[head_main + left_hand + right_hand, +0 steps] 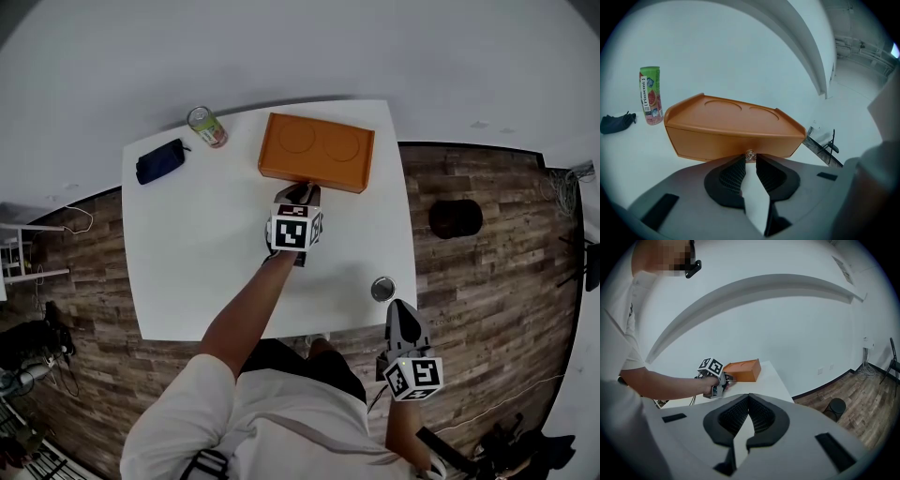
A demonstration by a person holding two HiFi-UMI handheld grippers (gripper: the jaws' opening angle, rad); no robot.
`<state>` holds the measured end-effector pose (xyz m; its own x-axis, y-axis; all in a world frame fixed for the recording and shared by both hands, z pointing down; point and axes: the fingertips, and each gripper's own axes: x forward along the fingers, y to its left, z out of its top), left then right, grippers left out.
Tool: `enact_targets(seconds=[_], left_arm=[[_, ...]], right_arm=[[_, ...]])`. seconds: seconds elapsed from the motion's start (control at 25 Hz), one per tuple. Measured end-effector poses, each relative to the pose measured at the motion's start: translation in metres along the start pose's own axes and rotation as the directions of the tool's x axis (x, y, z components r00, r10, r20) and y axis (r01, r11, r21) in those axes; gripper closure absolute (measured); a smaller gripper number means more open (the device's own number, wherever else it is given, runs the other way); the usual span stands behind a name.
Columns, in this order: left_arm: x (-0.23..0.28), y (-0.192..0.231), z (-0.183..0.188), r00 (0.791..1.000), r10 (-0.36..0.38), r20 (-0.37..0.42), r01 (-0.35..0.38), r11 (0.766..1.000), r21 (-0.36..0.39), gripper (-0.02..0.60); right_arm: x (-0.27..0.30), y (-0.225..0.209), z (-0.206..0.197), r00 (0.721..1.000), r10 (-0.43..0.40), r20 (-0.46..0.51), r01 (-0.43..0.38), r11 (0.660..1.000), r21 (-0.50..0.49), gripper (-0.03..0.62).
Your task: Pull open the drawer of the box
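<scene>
While the left gripper [750, 158] pinches a small knob [750, 154] between its narrowed jaw tips, that knob sits low on the front of the orange box [731, 133], whose drawer [726, 143] lies flush and closed. The box stands near the far edge of the white table [206, 244], with a green can [207, 127] and a dark pouch [160, 161] well apart to its left. The right gripper [749, 397] hangs beside the table's near right corner, its jaw tips together and nothing between them.
</scene>
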<state>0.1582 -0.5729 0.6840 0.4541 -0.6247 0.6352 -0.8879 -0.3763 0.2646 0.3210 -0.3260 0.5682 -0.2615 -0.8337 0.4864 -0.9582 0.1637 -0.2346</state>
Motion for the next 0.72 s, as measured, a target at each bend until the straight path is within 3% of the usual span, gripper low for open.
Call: enact_targets(seconds=[0.36,0.72], left_arm=[[-0.005,-0.002,-0.004,1.0,0.011,-0.008,-0.011,1.0,-0.001,0.5],[-0.029,-0.006,-0.033,0.999,0.013,-0.032,-0.014,0.999,-0.052,0.5]], right_arm=[[-0.004,-0.002,-0.002,1.0,0.008,-0.007,-0.008,1.0,-0.003,0.592],[-0.002,0.006,-0.001,1.0,0.029,0.004,-0.029,0.999,-0.013,0.592]])
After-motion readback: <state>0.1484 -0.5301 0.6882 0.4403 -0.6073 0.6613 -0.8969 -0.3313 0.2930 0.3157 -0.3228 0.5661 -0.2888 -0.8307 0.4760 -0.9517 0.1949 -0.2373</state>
